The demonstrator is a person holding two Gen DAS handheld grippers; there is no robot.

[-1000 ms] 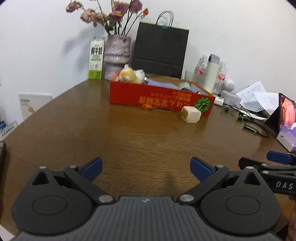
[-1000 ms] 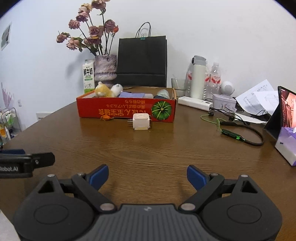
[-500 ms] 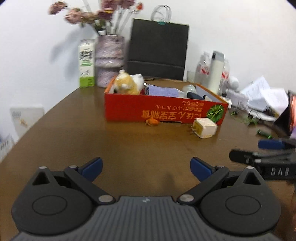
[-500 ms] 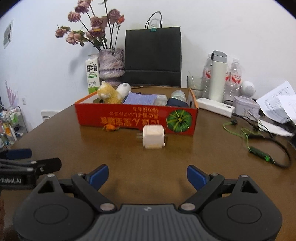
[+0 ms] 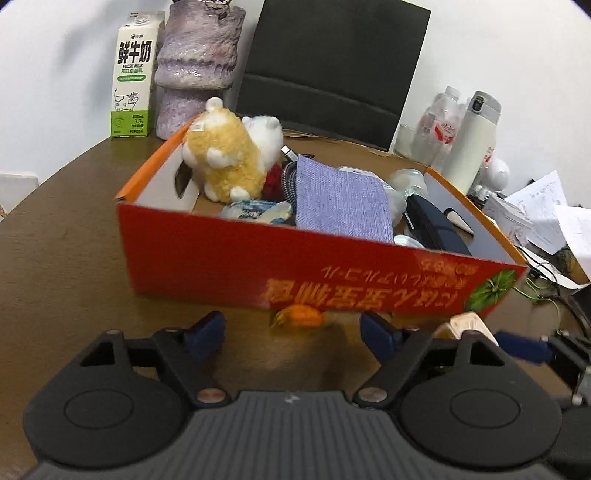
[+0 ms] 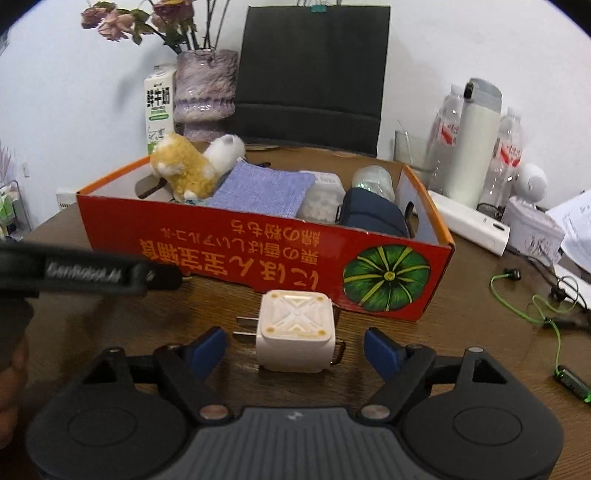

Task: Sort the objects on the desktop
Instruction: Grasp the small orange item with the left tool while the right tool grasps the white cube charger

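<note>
flowers (image 6: 140,22) cropped at top, left tool (image 6: 92,275) blurred

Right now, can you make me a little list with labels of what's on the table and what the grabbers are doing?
box: red cardboard box, open top, holds plush toy and purple cloth
in front of box: white plug adapter, orange candy
right hand-held gripper: closing, adapter between fingers, untouched
left hand-held gripper: closing, candy ahead, nothing held
behind box: milk carton, vase

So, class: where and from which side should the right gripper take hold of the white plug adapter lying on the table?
Grip the white plug adapter across its flat left and right sides, coming from the near side. The right gripper, its jaws closing, already straddles the body; the prongs jut left.
</note>
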